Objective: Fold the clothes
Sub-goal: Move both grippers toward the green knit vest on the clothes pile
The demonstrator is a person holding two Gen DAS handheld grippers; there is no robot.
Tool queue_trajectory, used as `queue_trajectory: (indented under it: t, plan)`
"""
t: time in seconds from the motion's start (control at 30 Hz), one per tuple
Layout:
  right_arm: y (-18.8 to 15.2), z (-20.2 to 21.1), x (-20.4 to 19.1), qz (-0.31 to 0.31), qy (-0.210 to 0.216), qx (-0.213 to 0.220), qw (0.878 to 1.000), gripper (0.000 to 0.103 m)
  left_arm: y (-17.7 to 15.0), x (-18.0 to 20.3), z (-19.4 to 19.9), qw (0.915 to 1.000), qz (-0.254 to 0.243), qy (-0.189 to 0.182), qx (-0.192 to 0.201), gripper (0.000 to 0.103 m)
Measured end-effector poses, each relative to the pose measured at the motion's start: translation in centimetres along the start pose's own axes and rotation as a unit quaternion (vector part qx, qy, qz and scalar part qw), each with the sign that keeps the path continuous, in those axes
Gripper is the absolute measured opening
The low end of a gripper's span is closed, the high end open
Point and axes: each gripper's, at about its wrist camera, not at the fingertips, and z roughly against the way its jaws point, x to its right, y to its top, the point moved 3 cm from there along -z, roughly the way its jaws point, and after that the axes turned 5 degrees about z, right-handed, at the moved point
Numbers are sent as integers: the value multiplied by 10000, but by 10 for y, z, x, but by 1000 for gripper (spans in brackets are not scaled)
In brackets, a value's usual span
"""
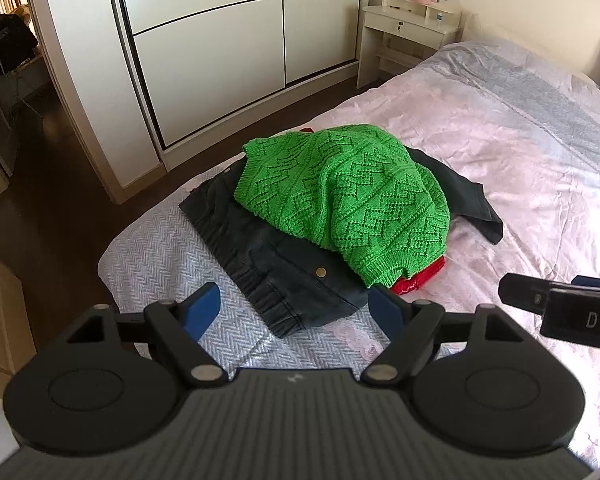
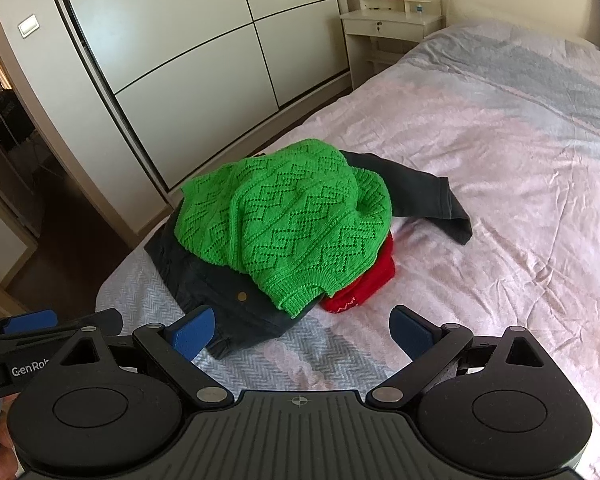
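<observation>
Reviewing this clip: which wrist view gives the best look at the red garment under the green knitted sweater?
The right wrist view: the red garment shows a broad patch beside and below the green knitted sweater. In the left wrist view only a thin red strip peeks out at the hem, plus a sliver behind the pile.

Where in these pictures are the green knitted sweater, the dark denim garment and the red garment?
green knitted sweater [image 1: 340, 188]: left wrist view, middle of its patterned knit.
dark denim garment [image 1: 260, 264]: left wrist view, panel beside the brass snap.
red garment [image 2: 374, 274]: right wrist view, part showing under the sweater's hem.
</observation>
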Motion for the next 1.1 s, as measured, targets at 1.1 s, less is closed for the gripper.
queue_trajectory:
  t: [1.1]
  plan:
    - [9,-36,-7,-239,-324,-199,9990,97,27,-15,-40,9988,-258,-353,-225,79]
